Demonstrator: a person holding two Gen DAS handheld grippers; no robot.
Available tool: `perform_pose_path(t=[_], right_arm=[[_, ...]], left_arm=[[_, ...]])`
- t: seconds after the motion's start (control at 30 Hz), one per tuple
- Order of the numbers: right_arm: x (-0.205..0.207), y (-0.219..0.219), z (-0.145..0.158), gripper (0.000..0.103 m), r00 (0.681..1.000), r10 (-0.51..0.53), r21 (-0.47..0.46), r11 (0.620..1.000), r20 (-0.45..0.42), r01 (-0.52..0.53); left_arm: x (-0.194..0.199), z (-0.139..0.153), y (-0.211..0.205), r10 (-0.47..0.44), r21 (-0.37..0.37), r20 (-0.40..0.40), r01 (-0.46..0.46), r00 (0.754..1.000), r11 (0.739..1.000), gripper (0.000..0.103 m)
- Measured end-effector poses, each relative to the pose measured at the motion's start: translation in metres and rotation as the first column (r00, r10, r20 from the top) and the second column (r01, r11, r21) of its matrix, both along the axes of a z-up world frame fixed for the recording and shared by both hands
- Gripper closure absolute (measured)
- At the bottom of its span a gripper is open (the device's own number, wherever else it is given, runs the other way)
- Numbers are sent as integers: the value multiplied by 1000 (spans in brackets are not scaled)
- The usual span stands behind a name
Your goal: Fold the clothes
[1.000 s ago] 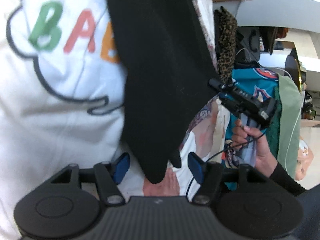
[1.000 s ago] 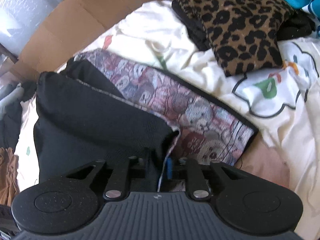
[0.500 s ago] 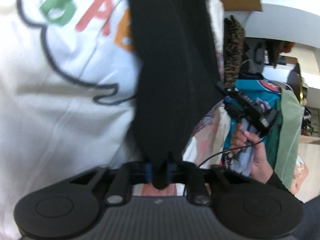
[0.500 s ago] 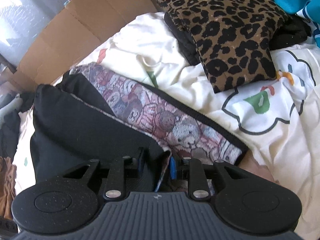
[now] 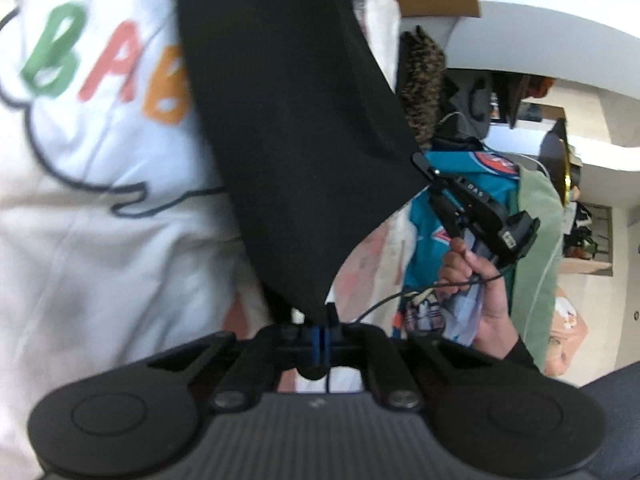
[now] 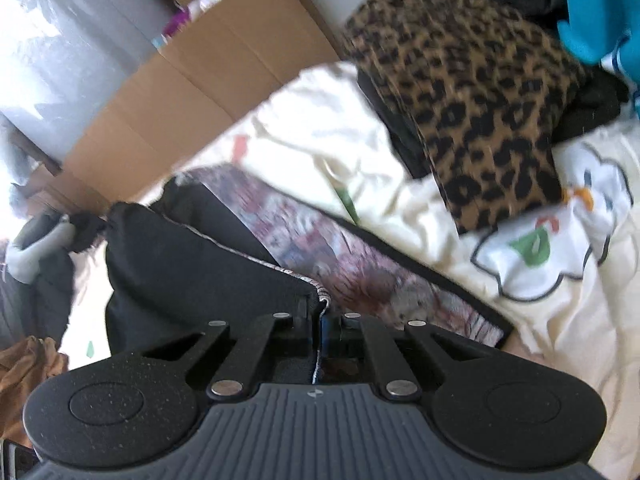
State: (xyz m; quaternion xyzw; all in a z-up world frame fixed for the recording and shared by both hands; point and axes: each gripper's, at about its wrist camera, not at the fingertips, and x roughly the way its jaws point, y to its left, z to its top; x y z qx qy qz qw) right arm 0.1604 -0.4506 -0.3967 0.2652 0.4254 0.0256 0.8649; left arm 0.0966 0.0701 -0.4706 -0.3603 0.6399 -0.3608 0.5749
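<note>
The white printed bedsheet [image 6: 560,320] carries a folded leopard-print garment [image 6: 472,92] at 1 o'clock, seemingly done. The black garment with patterned lining [image 6: 192,256] lies at centre, only half folded. Left tool [image 5: 321,340] and right tool [image 6: 318,330] each pinch its edge.

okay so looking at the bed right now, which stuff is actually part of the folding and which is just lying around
Part of the folding:
- black garment, patterned lining showing
- left hand-held gripper, shut on its corner
- right hand-held gripper, shut on its edge

Just lying around:
- leopard-print piece
- white printed bedsheet
- cardboard
- teal garment
</note>
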Motion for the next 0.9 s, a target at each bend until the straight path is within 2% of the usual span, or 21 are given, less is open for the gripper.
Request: perform_pose_path(t=[0.17,0.33,0.73,0.83,0.9], right_arm=[[-7,-9,13,102,999,-26,-12,1000,30,26],[-8,-22,12,102,998,-62,-38,997,25,63],[-8,-49,-27,102,993,-112,-68,992,-38,110],[-13,-55,-39,102,988,-138,-57,989,-69,134],[-15,-58,-46,102,985,-145,-54,989,-88,141]], left_arm=[[6,10,-15,-6,-18,37,6,999,1000,101],[10,10,-25,-33,-20,44,34,998,999,101],[19,-12,-49,-86,-17,43,86,995,996,101],[18,-23,-57,-120,8,38,119,992,993,101],[14,-31,-59,-151,58,38,149,988,987,101]])
